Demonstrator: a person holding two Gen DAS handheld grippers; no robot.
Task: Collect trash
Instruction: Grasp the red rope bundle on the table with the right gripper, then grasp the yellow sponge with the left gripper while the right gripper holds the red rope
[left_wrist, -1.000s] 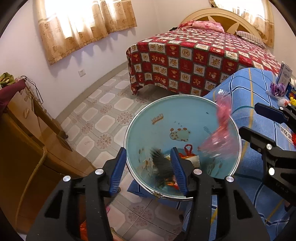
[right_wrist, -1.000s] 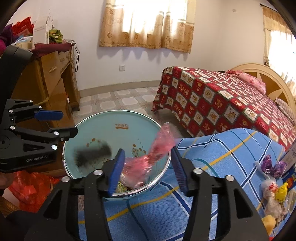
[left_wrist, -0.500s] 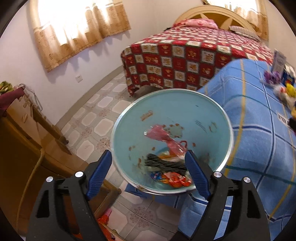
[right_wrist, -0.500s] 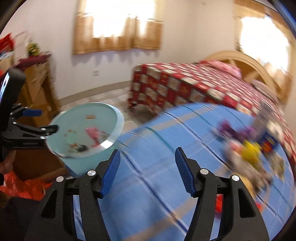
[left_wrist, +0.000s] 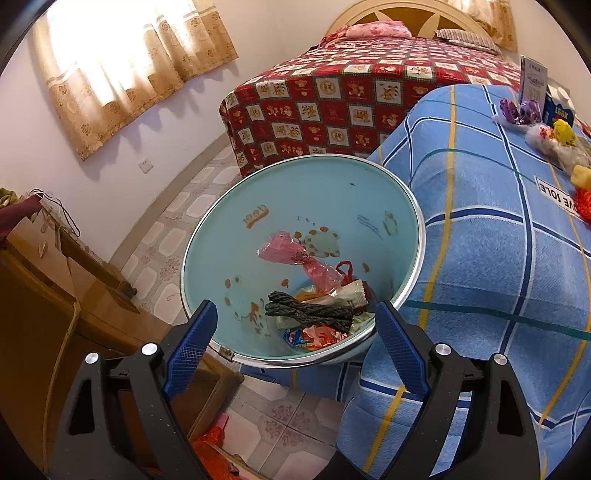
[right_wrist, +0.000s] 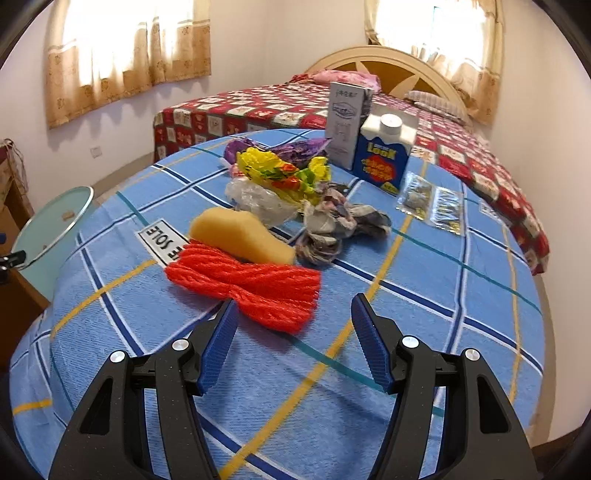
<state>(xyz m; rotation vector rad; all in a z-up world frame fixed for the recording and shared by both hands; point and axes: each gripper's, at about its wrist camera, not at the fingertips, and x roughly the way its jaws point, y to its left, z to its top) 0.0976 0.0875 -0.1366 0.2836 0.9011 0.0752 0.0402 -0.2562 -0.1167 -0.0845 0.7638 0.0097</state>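
Pale blue bin (left_wrist: 332, 206), red netting (right_wrist: 255, 286), blue-checked cloth (right_wrist: 424, 295).

Trash bin (left_wrist: 258, 206) (tilted, part-filled); red netting (right_wrist: 247, 288) flat.

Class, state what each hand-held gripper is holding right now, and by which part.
Nothing is held: the left hand-held gripper and the right hand-held gripper both stand open and empty.

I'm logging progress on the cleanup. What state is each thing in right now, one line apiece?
Left gripper: open, empty, at the bin's near rim.
Right gripper: open, empty, just short of the red netting.
Blue bin: tilted towards the camera, holding trash.
Pink wrapper: in the bin.
Dark netting: in the bin.
Red netting: lying on the blue cloth, uncollected.
Yellow sponge: on the cloth, uncollected.
Blue carton: upright, cap on.
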